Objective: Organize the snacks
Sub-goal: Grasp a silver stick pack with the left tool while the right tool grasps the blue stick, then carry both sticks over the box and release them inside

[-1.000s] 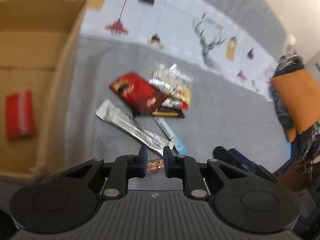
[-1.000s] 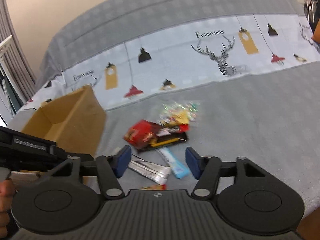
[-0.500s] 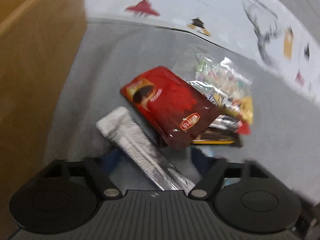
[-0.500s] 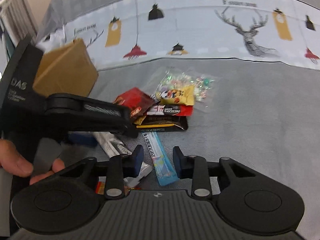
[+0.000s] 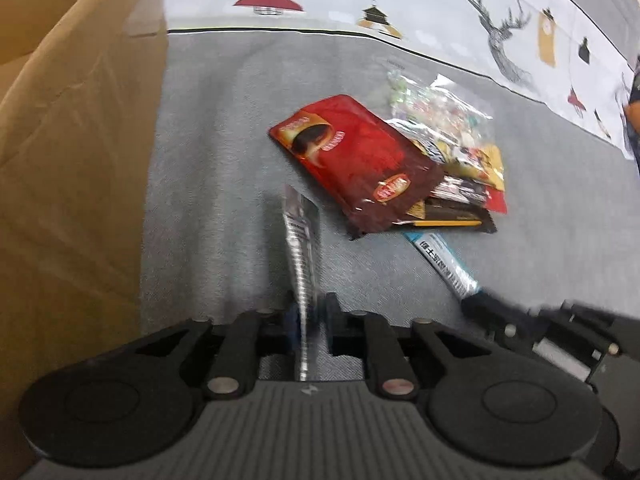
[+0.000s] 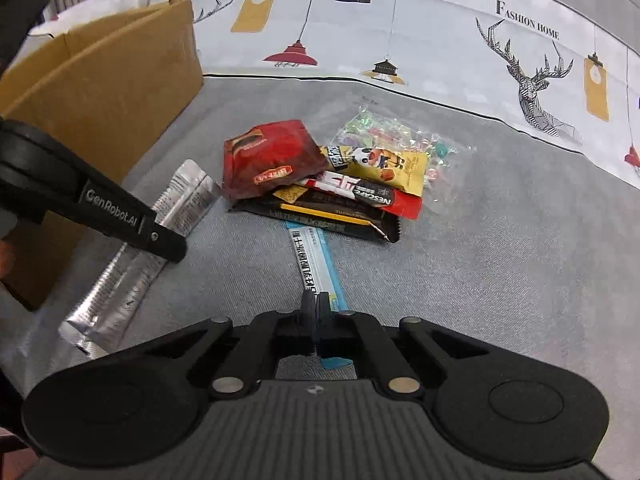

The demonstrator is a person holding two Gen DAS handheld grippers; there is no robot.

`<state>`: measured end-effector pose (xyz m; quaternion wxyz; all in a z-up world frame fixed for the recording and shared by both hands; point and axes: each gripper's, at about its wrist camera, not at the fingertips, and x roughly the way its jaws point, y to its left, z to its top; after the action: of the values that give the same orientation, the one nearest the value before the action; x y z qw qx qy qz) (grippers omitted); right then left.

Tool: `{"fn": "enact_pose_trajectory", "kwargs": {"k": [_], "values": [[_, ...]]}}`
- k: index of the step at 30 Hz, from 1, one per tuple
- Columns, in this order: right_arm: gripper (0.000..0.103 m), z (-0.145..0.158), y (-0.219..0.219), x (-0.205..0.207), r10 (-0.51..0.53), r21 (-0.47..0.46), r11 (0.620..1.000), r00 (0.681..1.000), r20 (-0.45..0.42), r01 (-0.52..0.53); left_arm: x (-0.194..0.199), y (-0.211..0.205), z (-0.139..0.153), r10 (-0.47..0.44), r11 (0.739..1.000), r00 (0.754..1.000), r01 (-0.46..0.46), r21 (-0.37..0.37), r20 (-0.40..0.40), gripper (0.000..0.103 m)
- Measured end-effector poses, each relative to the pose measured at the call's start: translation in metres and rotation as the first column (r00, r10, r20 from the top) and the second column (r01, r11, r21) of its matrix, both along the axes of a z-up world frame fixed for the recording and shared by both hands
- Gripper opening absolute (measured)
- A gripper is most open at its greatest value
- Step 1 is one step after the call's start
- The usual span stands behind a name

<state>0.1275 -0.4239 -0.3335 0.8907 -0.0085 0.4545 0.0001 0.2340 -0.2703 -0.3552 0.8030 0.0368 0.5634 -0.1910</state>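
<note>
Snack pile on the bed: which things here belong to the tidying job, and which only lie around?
Job:
left gripper on silver packet
right gripper on blue stick
red pouch
yellow packet
candy bag
cardboard box

Around:
printed bedsheet
grey blanket

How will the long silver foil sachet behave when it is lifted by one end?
The long silver foil sachet looks thin and creased, so it will probably sag. It seems light. Its glossy foil may slip from the left hand-held gripper.
</note>
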Motion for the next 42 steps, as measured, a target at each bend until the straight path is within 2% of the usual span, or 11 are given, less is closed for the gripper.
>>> {"fn": "enact_pose_trajectory", "kwargs": {"k": [2,4,8,10,13,19,21,24,28,34,42], "values": [[0.007,0.000,0.005,-0.002,0.007,-0.088,0.996,1.000,0.017,-0.005,-0.002,0.001,0.002,0.025,1.000,0.999,-0.025,-0.014,-0.031,0.040],[0.008,0.000,0.006,-0.003,0.026,-0.098,0.995,0.999,0.024,-0.024,-0.006,0.002,0.002,0.026,0.999,0.999,-0.027,-0.026,-0.032,0.040],[0.014,-0.005,0.000,-0.001,0.019,-0.109,0.994,1.000,0.010,-0.018,-0.013,0.003,-0.001,0.016,1.000,0.999,-0.015,-0.016,0.046,0.023],[0.037,-0.003,-0.005,0.000,-0.007,-0.127,0.992,1.000,0.022,0.010,-0.014,0.008,-0.001,0.023,0.999,0.998,-0.021,-0.024,0.066,0.020],[0.054,0.002,-0.012,-0.002,-0.013,-0.102,0.995,0.998,0.056,0.018,-0.015,0.009,-0.002,0.009,1.000,0.996,-0.007,-0.027,0.085,0.018],[0.057,-0.009,-0.023,0.002,0.000,-0.075,0.997,1.000,0.021,0.002,-0.013,0.010,-0.003,0.006,0.999,0.996,-0.001,-0.047,0.091,0.018],[0.050,-0.009,-0.022,0.007,0.028,-0.068,0.997,0.999,0.028,-0.026,-0.014,0.010,-0.003,-0.001,0.999,0.995,0.006,-0.045,0.098,0.018],[0.015,-0.006,-0.016,0.012,0.073,-0.075,0.995,0.997,0.033,-0.070,-0.014,0.013,-0.002,-0.003,0.998,0.997,0.008,-0.061,0.082,0.012],[0.001,0.003,-0.013,0.007,0.062,-0.060,0.996,0.997,0.047,-0.059,-0.016,0.016,0.001,-0.008,0.995,0.999,0.011,-0.100,0.033,0.008],[0.001,0.028,-0.021,-0.010,-0.018,0.072,0.997,0.995,0.094,0.012,-0.027,0.011,0.022,-0.062,0.993,0.995,0.070,-0.098,0.083,0.008],[0.001,0.068,-0.023,-0.036,-0.165,0.294,0.949,0.973,0.162,0.112,-0.044,0.030,0.067,-0.074,0.979,0.988,0.098,-0.180,0.133,0.008]]}}
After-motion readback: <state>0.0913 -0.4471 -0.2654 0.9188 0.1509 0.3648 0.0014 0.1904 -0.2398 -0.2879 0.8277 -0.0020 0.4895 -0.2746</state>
